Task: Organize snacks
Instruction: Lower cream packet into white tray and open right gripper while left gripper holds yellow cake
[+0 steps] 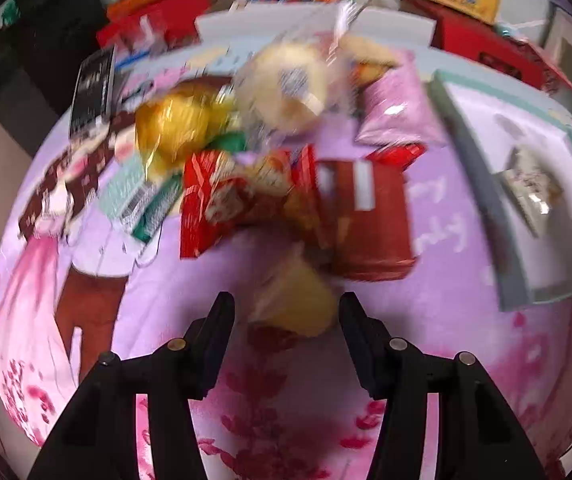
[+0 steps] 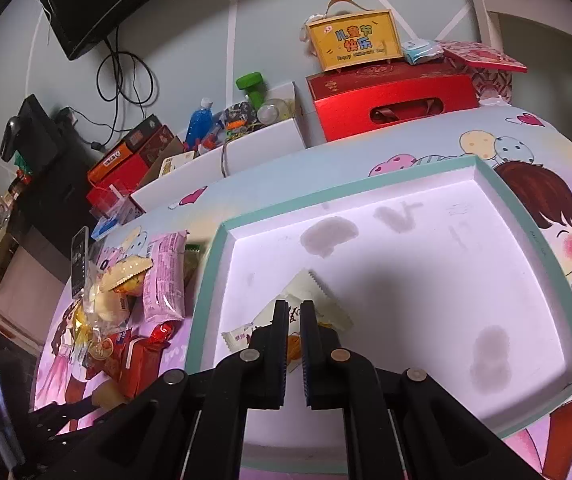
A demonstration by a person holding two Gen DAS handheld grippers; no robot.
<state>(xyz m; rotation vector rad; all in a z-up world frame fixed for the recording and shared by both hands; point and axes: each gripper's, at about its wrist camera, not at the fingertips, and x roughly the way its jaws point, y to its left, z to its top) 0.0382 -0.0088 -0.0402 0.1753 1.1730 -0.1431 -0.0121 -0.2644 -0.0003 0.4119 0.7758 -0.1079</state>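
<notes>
Tray [image 2: 482, 184] floor mostly free beyond one packet [image 2: 322, 300]; snack pile [image 1: 270, 152] crowds the cloth [image 1: 446, 320] beside its left rim.

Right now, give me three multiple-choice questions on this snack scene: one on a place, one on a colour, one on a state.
1. Where is the white packet?
A. in the tray
B. on the red box
C. on the floor

2. What colour is the tray's rim?
A. orange
B. teal
C. black

3. How do the right gripper's jaws stand?
A. wide open
B. shut on the white packet
C. shut on a bottle

Answers:
1 A, the packet lies over the tray's white floor.
2 B, a teal border runs round the white inside.
3 B, the two fingers are nearly together with the packet pinched between them.
</notes>
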